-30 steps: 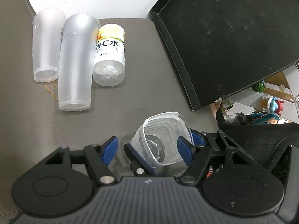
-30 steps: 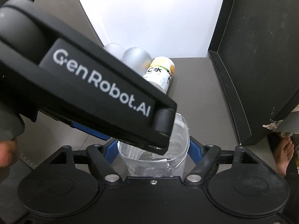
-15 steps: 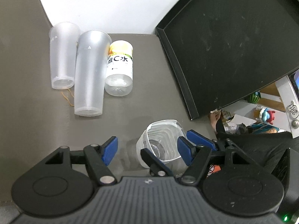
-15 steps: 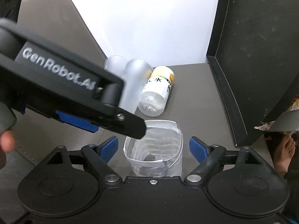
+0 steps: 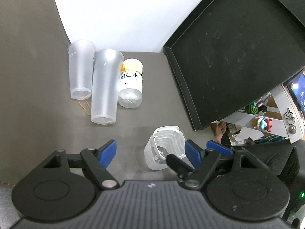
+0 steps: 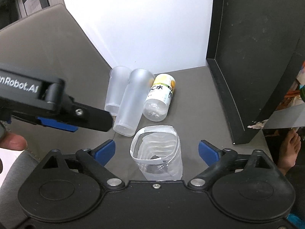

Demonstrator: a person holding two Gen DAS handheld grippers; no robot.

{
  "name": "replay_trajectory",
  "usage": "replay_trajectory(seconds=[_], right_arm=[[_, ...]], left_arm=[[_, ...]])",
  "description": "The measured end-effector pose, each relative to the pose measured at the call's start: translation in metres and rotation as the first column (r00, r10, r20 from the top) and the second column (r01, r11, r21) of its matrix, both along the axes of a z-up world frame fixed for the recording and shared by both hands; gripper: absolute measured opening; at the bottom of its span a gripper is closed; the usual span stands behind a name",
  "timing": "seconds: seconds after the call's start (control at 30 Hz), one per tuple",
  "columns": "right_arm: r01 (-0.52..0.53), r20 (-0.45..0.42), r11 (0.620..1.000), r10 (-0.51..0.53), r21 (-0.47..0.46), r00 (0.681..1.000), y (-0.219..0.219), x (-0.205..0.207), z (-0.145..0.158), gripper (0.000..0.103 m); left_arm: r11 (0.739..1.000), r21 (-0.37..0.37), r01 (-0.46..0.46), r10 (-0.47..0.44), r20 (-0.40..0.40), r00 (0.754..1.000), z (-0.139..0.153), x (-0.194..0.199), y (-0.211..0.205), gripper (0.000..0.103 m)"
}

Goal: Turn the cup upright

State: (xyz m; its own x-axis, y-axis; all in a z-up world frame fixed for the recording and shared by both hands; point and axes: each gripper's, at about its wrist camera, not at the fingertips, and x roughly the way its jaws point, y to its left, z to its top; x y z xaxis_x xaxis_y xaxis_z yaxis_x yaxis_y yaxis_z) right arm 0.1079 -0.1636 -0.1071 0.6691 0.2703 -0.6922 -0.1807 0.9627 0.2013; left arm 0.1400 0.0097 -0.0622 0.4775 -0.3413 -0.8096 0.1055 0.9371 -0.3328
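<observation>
The clear ribbed cup (image 6: 157, 150) stands upright, mouth up, on the grey table (image 5: 38, 95), between the spread fingers of the right gripper (image 6: 156, 149), which touch nothing; a second ago those fingers were pressed against its walls. The left gripper (image 5: 150, 152) has drawn back and to the left since then: it no longer covers the cup in the right wrist view, and only one black finger with a blue pad crosses that frame's left side. Its jaws are wide apart and hold nothing. Behind the cup lie two frosted tumblers (image 6: 131, 103) and a labelled bottle (image 6: 160, 100), unmoved. A black tray (image 5: 228, 57) sits to the right. The cup's base is hidden behind the right gripper's body, and a dark patch inside it cannot be made out.
</observation>
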Motion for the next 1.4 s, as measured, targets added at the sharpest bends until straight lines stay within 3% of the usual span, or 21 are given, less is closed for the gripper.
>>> replay_trajectory(seconds=[0.27,0.73,1.4], right_arm=[[0.034,-0.001,0.999,-0.034,0.01,0.999,-0.011,-0.001,0.005,0.099],[0.07,0.016,0.997,-0.071,0.038,0.997,-0.035,-0.003,0.025,0.101],[0.026,0.052,0.997,-0.03,0.071,0.998,-0.055,-0.03,0.06,0.103]], left_arm=[[1.0,0.02,-0.008,0.007,0.043,0.999,0.011,-0.014,0.001,0.081],[0.998,0.044,-0.044,0.038,0.115,0.993,0.025,-0.039,0.017,0.103],[0.997,0.052,-0.059,0.046,0.213,0.976,0.042,-0.077,0.027,0.103]])
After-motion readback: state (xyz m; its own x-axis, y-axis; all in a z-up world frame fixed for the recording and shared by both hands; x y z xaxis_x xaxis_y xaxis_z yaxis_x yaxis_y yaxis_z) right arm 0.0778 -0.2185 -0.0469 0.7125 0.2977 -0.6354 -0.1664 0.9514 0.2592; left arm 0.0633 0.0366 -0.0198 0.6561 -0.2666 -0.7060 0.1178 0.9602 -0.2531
